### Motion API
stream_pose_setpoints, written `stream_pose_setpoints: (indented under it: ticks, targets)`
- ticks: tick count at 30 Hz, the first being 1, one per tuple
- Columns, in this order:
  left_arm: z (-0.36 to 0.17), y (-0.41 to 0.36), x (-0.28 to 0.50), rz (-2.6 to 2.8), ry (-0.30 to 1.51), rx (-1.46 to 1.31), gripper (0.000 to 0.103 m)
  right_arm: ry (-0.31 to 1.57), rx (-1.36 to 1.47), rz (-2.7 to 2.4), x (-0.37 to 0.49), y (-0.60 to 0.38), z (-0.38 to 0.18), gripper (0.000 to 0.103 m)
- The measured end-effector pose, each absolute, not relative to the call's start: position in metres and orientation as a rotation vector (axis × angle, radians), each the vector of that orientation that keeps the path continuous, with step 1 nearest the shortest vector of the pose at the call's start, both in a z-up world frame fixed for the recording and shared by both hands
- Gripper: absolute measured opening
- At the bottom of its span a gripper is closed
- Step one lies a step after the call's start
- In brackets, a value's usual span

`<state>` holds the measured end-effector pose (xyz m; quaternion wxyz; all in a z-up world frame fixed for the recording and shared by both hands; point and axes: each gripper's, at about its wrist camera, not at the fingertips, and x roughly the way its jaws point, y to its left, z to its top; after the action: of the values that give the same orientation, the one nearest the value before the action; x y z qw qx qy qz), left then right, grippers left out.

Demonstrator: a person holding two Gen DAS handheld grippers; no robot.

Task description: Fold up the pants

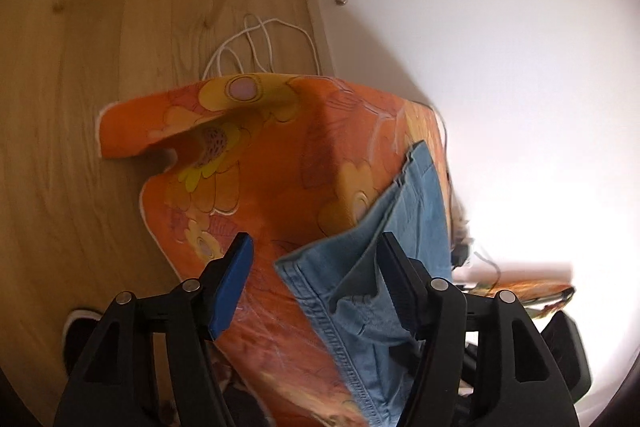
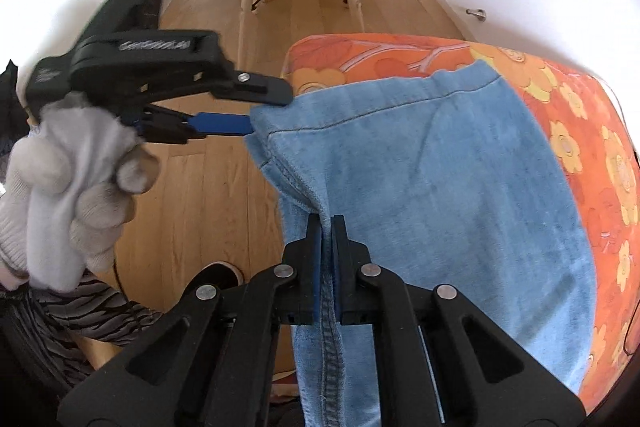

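Left gripper [image 1: 316, 259]: jaws spread, released, a pants [image 2: 420, 163] corner between them, pads not pressing. Close on the hem before you lift. Your gloved hand [image 2: 68, 187] points it across at the corner, tilted slightly down. Pants lie on the orange cover [image 2: 580, 131]. Right gripper [image 2: 328, 227]: clamped on the seam fold, pointing steeply down; hold it taut.

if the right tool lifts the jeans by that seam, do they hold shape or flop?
Likely flop: the jeans already drape over the edge of the orange floral surface and hang limp below the right tool, which is shut on the seam. Probably heavyish for cloth: the seams look thick and stitched. Slip seems unlikely, since the seam ridge sits between the pads.
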<state>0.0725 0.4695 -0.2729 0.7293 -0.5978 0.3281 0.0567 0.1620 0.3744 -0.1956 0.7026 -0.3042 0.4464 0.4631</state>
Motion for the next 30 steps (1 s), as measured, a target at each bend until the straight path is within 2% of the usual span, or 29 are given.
stream_pose_setpoints:
  ticks: [10, 16, 17, 20, 22, 28, 29, 30]
  targets:
    - [-0.282, 0.462, 0.084, -0.017, 0.724, -1.391, 0.062, 1.002, -0.657, 1.036, 0.165, 0.372, -0.193, 0.005]
    - [-0.266, 0.459, 0.079, -0.06, 0.729, -1.351, 0.061, 1.003, -0.662, 1.059, 0.161, 0.373, -0.195, 0.005]
    - [-0.262, 0.457, 0.08, -0.062, 0.731, -1.33, 0.06, 1.005, -0.665, 1.065, 0.16, 0.373, -0.195, 0.006]
    - [-0.251, 0.453, 0.082, -0.076, 0.733, -1.283, 0.057, 1.002, -0.668, 1.094, 0.155, 0.37, -0.19, 0.021]
    - [-0.247, 0.451, 0.082, -0.062, 0.746, -1.225, 0.056, 0.996, -0.677, 1.103, 0.154, 0.37, -0.188, 0.026]
    - [-0.269, 0.444, 0.091, -0.028, 0.803, -1.244, 0.056, 1.044, -0.646, 1.101, 0.162, 0.367, -0.19, 0.026]
    - [-0.267, 0.441, 0.092, -0.033, 0.803, -1.22, 0.054, 1.05, -0.637, 1.102, 0.164, 0.365, -0.189, 0.026]
    - [-0.263, 0.437, 0.091, -0.037, 0.802, -1.19, 0.039, 1.054, -0.622, 1.105, 0.166, 0.362, -0.186, 0.026]
